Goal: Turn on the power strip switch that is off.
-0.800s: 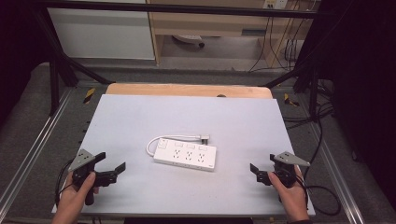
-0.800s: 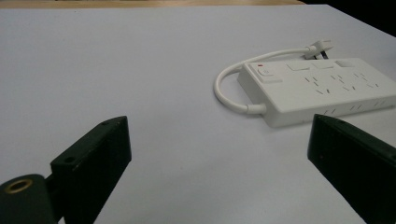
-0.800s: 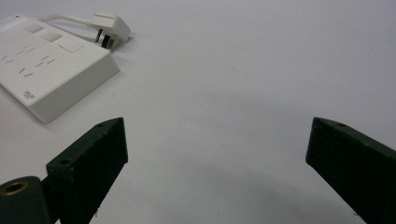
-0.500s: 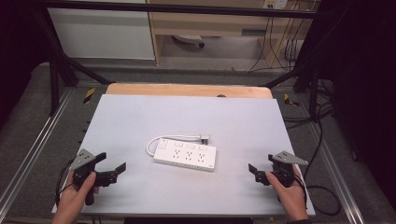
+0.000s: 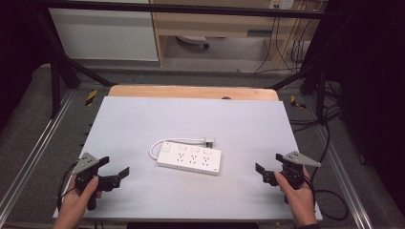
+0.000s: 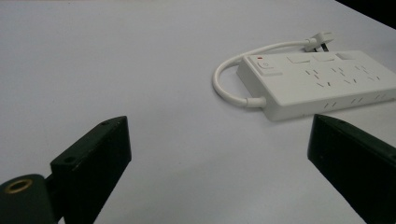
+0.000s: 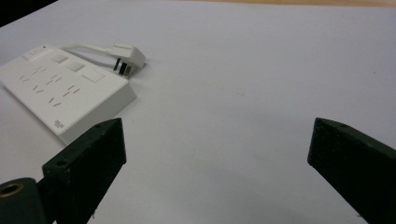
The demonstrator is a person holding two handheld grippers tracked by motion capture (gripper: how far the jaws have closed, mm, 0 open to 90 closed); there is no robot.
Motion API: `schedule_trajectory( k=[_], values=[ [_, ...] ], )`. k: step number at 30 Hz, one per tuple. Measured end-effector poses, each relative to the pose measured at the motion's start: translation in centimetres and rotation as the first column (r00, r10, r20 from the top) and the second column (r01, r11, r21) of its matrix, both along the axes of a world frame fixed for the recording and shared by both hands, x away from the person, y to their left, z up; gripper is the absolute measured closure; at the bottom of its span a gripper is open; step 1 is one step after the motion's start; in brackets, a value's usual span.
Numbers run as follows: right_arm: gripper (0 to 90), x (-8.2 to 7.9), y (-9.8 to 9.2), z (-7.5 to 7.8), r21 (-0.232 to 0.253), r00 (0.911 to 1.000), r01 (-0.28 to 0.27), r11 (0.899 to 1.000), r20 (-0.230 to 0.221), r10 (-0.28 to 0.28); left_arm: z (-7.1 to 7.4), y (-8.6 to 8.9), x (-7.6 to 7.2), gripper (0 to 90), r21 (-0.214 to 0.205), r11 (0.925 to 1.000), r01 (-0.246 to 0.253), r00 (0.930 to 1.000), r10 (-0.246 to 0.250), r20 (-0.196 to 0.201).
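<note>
In the middle of the pale grey surface (image 5: 143,119) lies a white power strip (image 5: 190,161), flat on its back with the sockets facing up. It sits slightly askew, its long side running roughly across the surface. A row of sockets runs along its top, with small rectangular buttons above them and a switch with a red mark at its left end (image 6: 263,64). A short white cord (image 5: 181,141) leaves that left end, loops round and runs along the far side of the strip, ending in a white plug (image 5: 208,141) that rests on the surface just beside the strip's far edge.

The left claw (image 5: 116,171) is held in the person's left hand (image 5: 79,202) near the front left corner of the surface, well apart from the strip. Its two black jaws stand wide apart with nothing between them; in the left gripper view the strip lies ahead and toward the right, beyond the jaw tips.

The right claw (image 5: 268,171) is held in the person's right hand (image 5: 298,198) near the front right corner, also well apart from the strip. Its jaws are likewise spread wide and hold nothing; in the right gripper view the strip's near end and the plug (image 7: 126,57) lie ahead at the upper left, past the left jaw.

Both claws point inward toward the strip, which lies between them. Beyond the grey sheet a strip of bare wood (image 5: 191,91) shows at the far edge of the surface.
</note>
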State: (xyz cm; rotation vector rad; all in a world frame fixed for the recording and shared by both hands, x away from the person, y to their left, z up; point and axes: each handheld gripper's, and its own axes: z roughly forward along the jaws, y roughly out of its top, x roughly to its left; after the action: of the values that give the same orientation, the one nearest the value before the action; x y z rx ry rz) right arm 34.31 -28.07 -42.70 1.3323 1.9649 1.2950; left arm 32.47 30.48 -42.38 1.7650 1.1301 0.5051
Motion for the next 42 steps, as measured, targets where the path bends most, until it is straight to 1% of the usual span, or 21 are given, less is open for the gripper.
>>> schedule_trajectory(
  k=[2,5,8,10,16,20,27,28,34,39,42],
  values=[
    [4.9,0.1,-0.1,0.5,0.003,0.9998,0.008,1.0,0.021,-0.008,0.0,0.0,0.0,6.3,0.002,1.0,-0.002,1.0,0.002,-0.001],
    [5.1,0.4,-0.2,1.1,0.007,0.9993,0.015,1.0,0.035,-0.015,-0.1,0.0,0.0,6.3,-0.001,1.0,-0.002,1.0,0.002,-0.005],
    [5.0,0.6,-0.2,1.6,0.025,0.999,0.016,1.0,0.041,-0.017,0.0,0.0,0.0,6.3,0.002,1.0,-0.004,1.0,0.004,-0.004],
    [4.4,0.7,-0.2,1.8,0.042,0.9992,0.01,0.999,0.037,-0.012,-0.1,0.0,0.0,6.3,0.001,1.0,-0.005,1.0,0.005,-0.005],
    [4.4,0.9,-0.1,2.4,0.053,0.9987,0.018,0.998,0.046,-0.021,-0.1,0.0,0.0,6.3,0.002,1.0,-0.006,0.9999,0.006,-0.009],
    [4.3,1.1,-0.1,2.8,0.077,0.999,0.017,0.997,0.041,-0.02,-0.1,0.0,0.0,6.3,0.006,1.0,-0.007,0.9999,0.008,-0.009],
    [4.9,1.6,0.6,3.3,0.07,0.9988,0.007,0.998,0.048,-0.01,-0.1,0.0,0.0,6.3,0.008,0.9999,-0.007,0.9999,0.007,-0.008],
    [4.9,1.8,1.0,3.6,0.059,0.9986,0.006,0.998,0.052,-0.009,-0.1,0.0,0.0,6.3,0.008,0.9999,-0.007,0.9999,0.007,-0.008],
    [4.7,2.3,2.0,4.1,0.038,0.9979,-0.007,0.999,0.064,0.004,-0.1,-0.1,0.0,6.3,0.009,0.9999,-0.005,1.0,0.005,-0.008],
    [5.2,2.7,2.9,4.5,0.01,0.9964,-0.016,1.0,0.083,0.015,-0.1,-0.1,-0.1,6.3,0.007,1.0,-0.006,1.0,0.006,-0.008],
    [5.2,2.9,3.4,4.7,0.004,0.9965,-0.024,1.0,0.08,0.023,-0.1,-0.1,-0.1,6.3,0.007,1.0,-0.006,1.0,0.006,-0.007]
  ],
)
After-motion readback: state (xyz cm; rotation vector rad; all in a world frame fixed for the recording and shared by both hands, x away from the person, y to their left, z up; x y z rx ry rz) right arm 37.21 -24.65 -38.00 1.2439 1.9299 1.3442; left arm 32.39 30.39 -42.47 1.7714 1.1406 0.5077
